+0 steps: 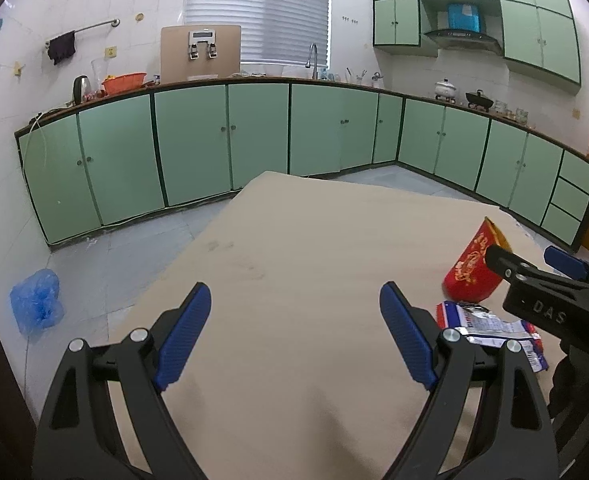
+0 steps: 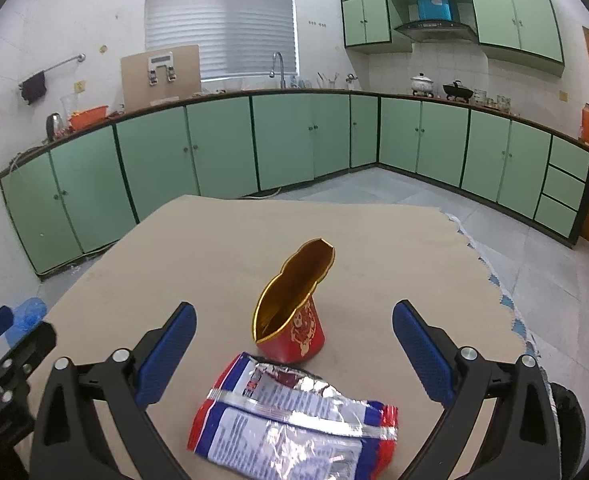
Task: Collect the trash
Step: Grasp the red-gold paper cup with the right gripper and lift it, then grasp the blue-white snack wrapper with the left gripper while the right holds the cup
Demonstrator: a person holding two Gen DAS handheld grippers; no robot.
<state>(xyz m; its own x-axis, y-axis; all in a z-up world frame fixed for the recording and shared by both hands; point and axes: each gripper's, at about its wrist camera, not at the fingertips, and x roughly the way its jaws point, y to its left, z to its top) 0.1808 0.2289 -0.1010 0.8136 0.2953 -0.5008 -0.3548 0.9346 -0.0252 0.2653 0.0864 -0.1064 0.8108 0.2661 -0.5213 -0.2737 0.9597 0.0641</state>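
Note:
A red paper cup with a gold rim (image 2: 294, 320) stands crumpled on the beige table (image 2: 214, 248), its mouth squashed narrow. Just in front of it lies a flattened silver, blue and red snack wrapper (image 2: 294, 416). My right gripper (image 2: 294, 344) is open, its blue pads (image 2: 166, 352) standing wide on either side of the cup and wrapper without touching them. My left gripper (image 1: 294, 328) is open over bare tabletop, with the cup (image 1: 474, 272) and wrapper (image 1: 490, 328) to its right. The right gripper (image 1: 534, 276) shows at the right edge of the left wrist view.
Green cabinets (image 2: 286, 140) run along the far walls under a cluttered counter. A blue plastic bag (image 1: 36, 300) lies on the tiled floor left of the table. The table's right edge has a scalloped cloth border (image 2: 506, 304).

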